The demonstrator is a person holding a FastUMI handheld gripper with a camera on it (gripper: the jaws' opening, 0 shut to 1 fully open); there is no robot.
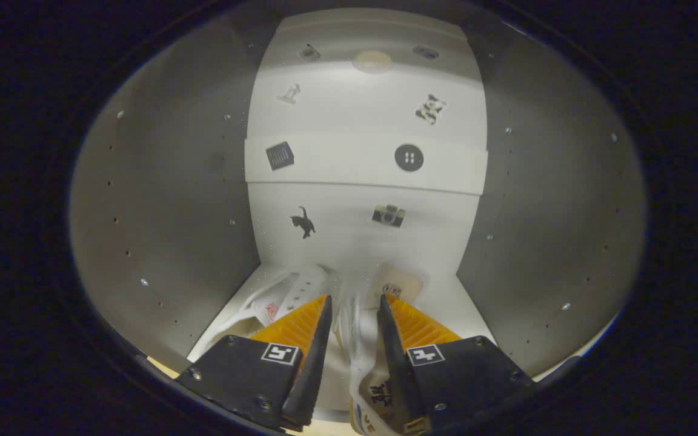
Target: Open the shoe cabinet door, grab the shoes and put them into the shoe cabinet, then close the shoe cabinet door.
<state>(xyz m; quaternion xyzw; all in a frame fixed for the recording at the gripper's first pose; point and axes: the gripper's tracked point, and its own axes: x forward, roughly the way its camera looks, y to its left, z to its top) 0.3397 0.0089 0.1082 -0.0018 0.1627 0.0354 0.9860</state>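
Shoes (300, 297) lengthwise into the shoe cabinet (161, 212), toes toward its back, one side wall pinched in the narrowly parted tool (354, 306).

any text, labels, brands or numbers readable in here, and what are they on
No text reads clearly.
Left white shoe: a red mark on its side, too blurred to read.
Shoe held between the tongs: a dark print near its edge, too small to read.
Shoe's insole: a round stamp, unreadable.
Cabinet back wall: picture stickers (cat, camera, button), no words.
Tongs: square coded markers, not text.
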